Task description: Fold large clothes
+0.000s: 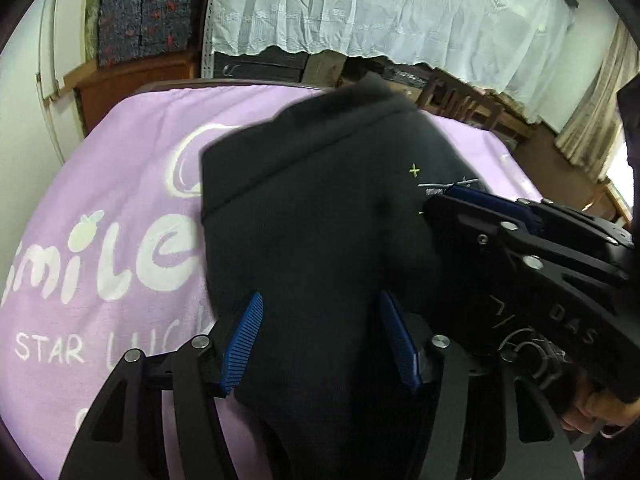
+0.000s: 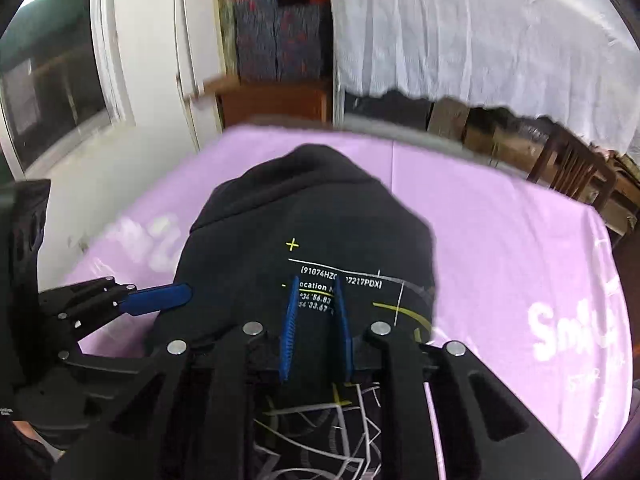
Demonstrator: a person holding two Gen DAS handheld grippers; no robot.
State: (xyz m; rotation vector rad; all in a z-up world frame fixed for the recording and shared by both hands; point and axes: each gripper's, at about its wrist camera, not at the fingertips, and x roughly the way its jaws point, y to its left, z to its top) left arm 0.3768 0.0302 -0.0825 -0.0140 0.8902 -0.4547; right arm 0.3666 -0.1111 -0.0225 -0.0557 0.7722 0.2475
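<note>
Left fingers (image 1: 320, 344) gape around the black garment (image 1: 320, 200); right fingers (image 2: 318, 328) pinch it.

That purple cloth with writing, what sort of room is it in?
Probably a lived-in home room: white lace curtain, wooden chairs, and the purple cloth spread under a dark hooded garment.

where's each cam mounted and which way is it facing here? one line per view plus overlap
Left wrist: sits on the left gripper, looking forward and down over the black printed hooded sweatshirt on the lilac printed blanket; its blue pads straddle cloth, and a hand holds the right gripper.
Right wrist: sits on the right gripper, facing down onto the sweatshirt's white lettering; the left gripper enters at left.
Shared: sweatshirt, blanket, white lace curtain, each other's gripper.
</note>
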